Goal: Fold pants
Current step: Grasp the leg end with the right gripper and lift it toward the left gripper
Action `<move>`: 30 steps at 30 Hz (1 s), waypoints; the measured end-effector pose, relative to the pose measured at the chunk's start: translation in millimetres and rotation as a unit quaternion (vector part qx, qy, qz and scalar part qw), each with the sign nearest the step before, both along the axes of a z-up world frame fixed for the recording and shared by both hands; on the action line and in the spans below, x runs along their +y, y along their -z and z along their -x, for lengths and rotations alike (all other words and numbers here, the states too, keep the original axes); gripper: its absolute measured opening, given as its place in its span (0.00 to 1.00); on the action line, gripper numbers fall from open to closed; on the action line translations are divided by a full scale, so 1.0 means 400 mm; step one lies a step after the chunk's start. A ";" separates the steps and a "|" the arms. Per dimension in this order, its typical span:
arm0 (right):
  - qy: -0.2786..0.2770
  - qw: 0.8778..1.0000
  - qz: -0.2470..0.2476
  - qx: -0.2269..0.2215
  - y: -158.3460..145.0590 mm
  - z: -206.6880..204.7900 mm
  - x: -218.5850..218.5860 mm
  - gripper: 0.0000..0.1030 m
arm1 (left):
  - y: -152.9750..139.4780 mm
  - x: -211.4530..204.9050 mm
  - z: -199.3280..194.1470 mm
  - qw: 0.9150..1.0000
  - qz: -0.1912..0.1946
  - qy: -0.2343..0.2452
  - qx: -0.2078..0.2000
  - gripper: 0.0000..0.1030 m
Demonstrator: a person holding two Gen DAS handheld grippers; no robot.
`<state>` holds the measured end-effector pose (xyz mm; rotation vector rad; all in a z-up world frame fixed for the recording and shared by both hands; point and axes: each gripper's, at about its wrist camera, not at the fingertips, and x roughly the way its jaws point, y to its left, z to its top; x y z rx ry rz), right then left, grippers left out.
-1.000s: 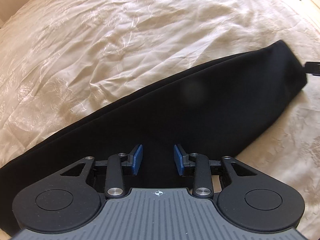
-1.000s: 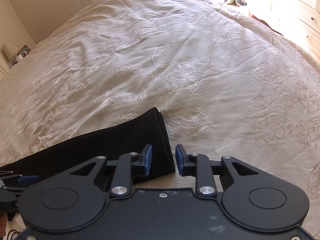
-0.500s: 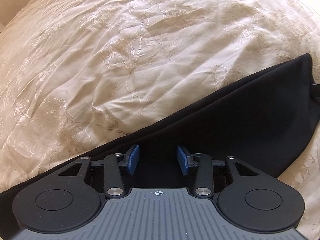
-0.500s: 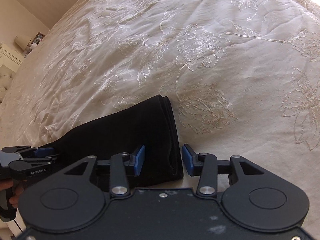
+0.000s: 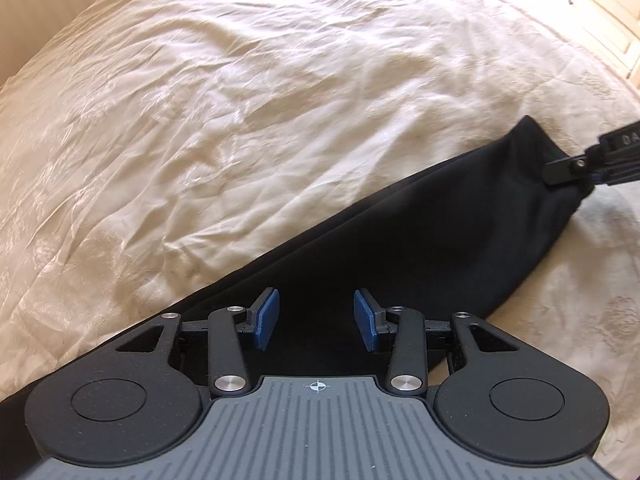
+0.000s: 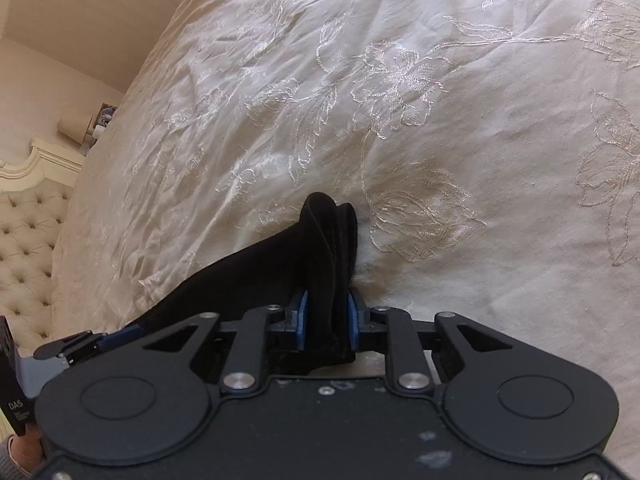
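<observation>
Pants (image 5: 400, 248), black and folded lengthwise, lie on the bed (image 5: 240, 120) as 1 long strip running from under the left tongs (image 5: 316, 322), gaping wide over the cloth mid-length, to the far hem end, where the right tongs (image 6: 325, 320) pinch the bunched layers, probably both legs; that end would swing toward the left.

You can read "DAS" in white on the black body of the left gripper (image 6: 16, 396) at the near left edge of the right wrist view; the smaller print beneath it is too fine to make out. In the left wrist view, the right gripper (image 5: 576, 166) at the far right shows white letters "DA", cut off by the frame edge
</observation>
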<state>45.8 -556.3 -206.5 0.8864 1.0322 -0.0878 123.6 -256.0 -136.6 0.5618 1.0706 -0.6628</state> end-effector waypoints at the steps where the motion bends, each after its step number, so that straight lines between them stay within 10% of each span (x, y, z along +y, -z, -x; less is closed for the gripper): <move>1: 0.003 1.000 0.005 -0.007 -0.019 0.004 0.004 0.17 | -0.004 -0.011 0.014 1.000 0.010 0.015 0.002 0.39; 9: -0.005 0.998 0.047 -0.041 -0.142 -0.004 0.055 0.10 | 0.120 -0.100 -0.033 0.999 -0.030 0.014 0.031 0.39; 16: 0.006 0.996 0.073 -0.046 -0.197 -0.001 0.081 0.07 | 0.052 -0.026 -0.084 0.999 -0.004 -0.039 0.018 0.39; 21: 0.074 0.994 0.083 0.012 -0.142 0.043 0.045 0.37 | 0.038 0.052 -0.076 0.997 -0.014 -0.067 0.023 0.39; 30: 0.133 0.991 -0.014 0.017 -0.049 0.156 0.068 0.47 | 0.035 0.095 -0.036 0.997 -0.026 -0.070 0.034 0.39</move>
